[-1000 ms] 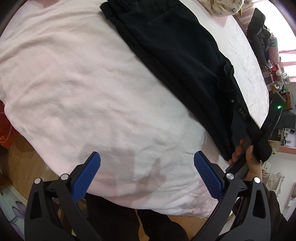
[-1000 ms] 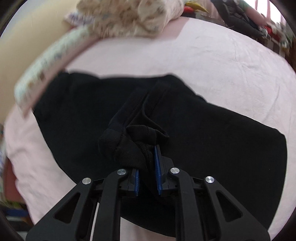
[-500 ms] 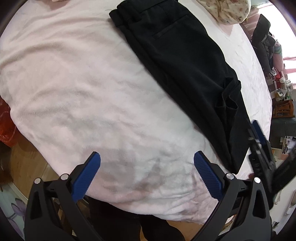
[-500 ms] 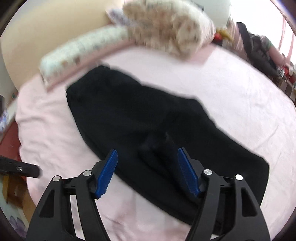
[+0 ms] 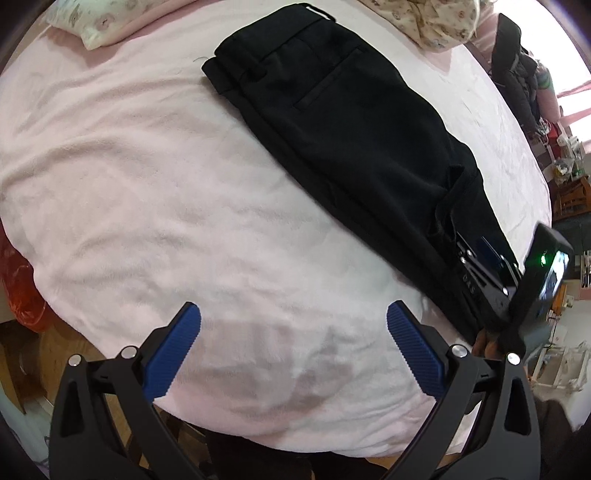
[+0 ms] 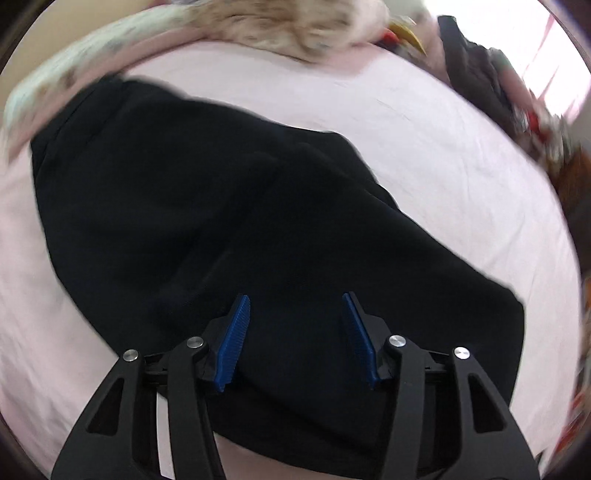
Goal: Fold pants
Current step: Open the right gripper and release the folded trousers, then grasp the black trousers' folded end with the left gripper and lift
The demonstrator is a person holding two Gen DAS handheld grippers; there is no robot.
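**Pants flat on the bed, both tongs empty**

The black pants [image 5: 354, 140] lie folded lengthwise on my bed's pink blanket [image 5: 155, 206], running from the waistband near the pillows down to the hem at the near edge. The back pocket faces up in the left wrist view, and a small fold of cloth stands up along the lower leg.

My left tongs [image 5: 293, 325] hang over bare blanket, well to the side of the pants, with the blue pads spread wide and nothing between them.

My right tongs [image 6: 295, 306] sit just over the lower leg of the pants. Their jaws have just been closing a little, yet they stand apart, and the pads [image 6: 236, 339] press on nothing; black cloth lies under the gap, not pinched. In the left wrist view these right tongs [image 5: 480, 258] show at the hem end of the pants, with my fingers on the handle below.

A floral pillow [image 5: 99, 22] rests at the head of the bed.
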